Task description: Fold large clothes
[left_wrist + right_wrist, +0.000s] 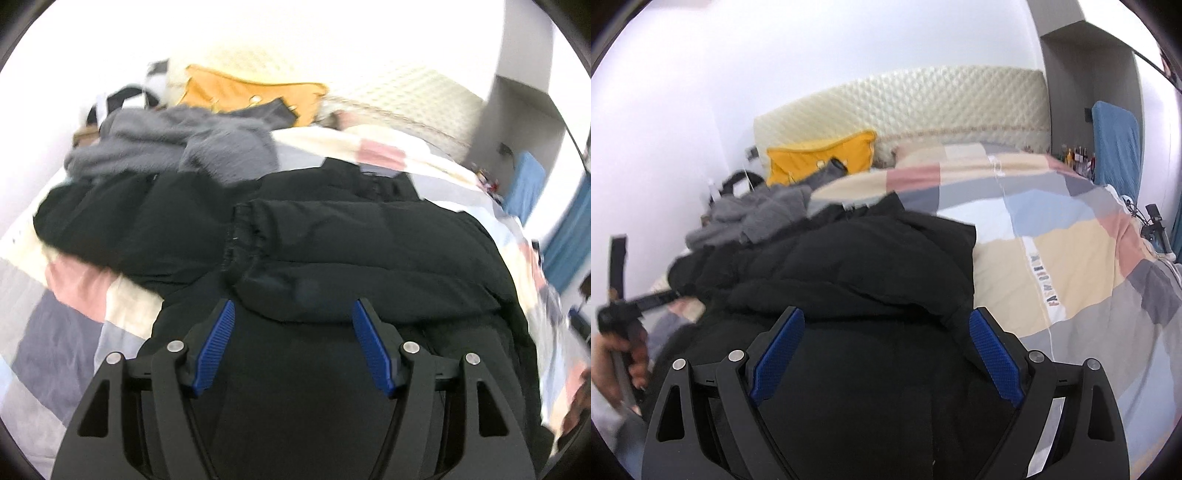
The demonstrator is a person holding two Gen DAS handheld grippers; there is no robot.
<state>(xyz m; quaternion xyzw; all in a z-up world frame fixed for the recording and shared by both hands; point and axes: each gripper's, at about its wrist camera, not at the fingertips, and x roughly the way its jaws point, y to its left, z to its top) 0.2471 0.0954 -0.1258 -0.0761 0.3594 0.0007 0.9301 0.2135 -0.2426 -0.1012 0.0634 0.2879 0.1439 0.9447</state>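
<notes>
A black puffy jacket lies on the bed, with one sleeve folded across its body and its elastic cuff pointing left. My left gripper hovers over the near part of the jacket, open, with nothing between its blue pads. My right gripper is open wide above the same jacket, also holding nothing. At the left edge of the right wrist view, a person's hand grips the left tool's handle.
A grey fleece garment is heaped behind the jacket, and a yellow bag sits by the cream quilted headboard. The patchwork bed cover spreads to the right. A blue upright panel stands by the wall.
</notes>
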